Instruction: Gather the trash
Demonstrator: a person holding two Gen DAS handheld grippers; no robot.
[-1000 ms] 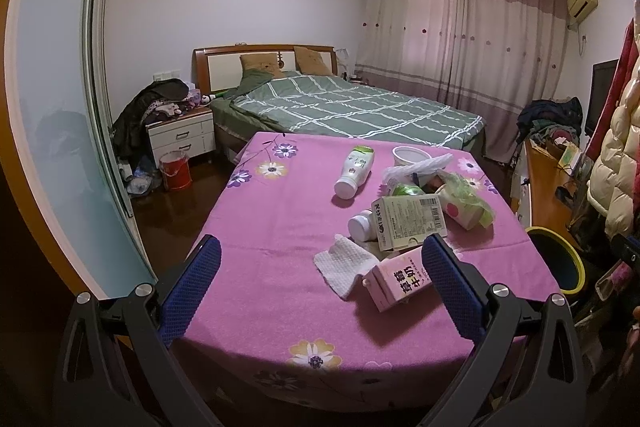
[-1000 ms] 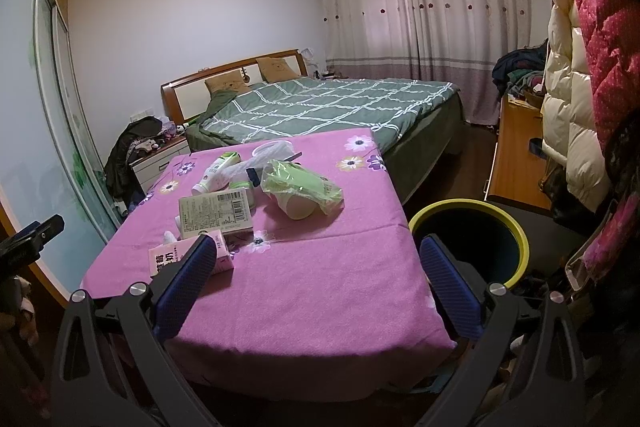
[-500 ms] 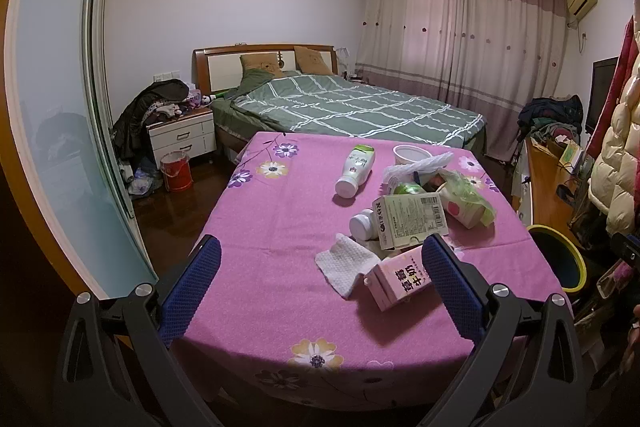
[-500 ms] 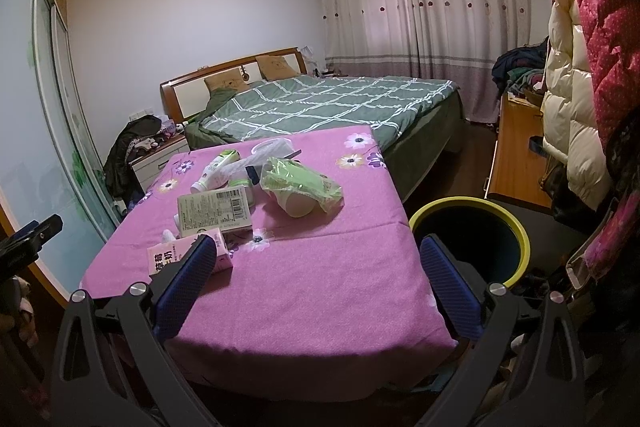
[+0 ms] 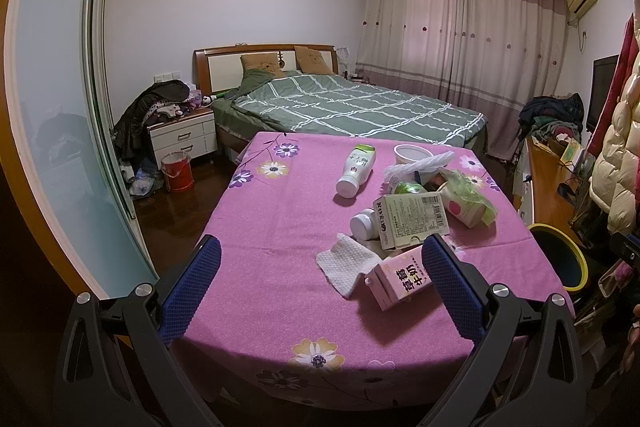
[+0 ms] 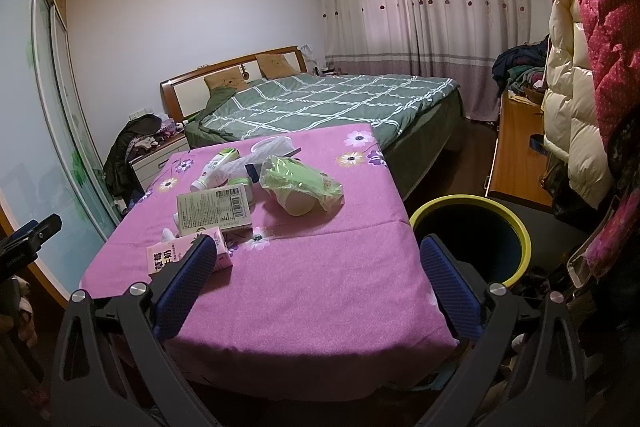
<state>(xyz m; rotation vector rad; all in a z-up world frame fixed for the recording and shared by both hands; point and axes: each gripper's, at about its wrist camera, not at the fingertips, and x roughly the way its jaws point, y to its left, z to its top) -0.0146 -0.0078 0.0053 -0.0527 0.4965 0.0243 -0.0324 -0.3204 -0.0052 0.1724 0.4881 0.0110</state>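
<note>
Trash lies on a table with a pink flowered cloth (image 5: 280,227): a pink milk carton (image 5: 400,281) nearest me, a white crumpled tissue (image 5: 346,263), a printed cardboard box (image 5: 412,217), a small white bottle (image 5: 364,225), a green-capped white bottle (image 5: 356,169), a paper cup in green plastic (image 5: 466,201) and a white bowl (image 5: 410,153). My left gripper (image 5: 320,275) hovers open over the table's near edge, empty. My right gripper (image 6: 316,279) is open too, empty, with the carton (image 6: 184,257) by its left finger. A yellow-rimmed bin (image 6: 472,235) stands right of the table.
A bed with a green checked cover (image 5: 352,111) lies beyond the table. A nightstand piled with clothes (image 5: 180,131) and a red bucket (image 5: 176,171) are at the left by a sliding glass door. Hanging coats (image 6: 580,67) and a wooden desk (image 6: 516,151) crowd the right.
Both views have shifted only slightly; the objects on the table have not moved and both grippers stay open.
</note>
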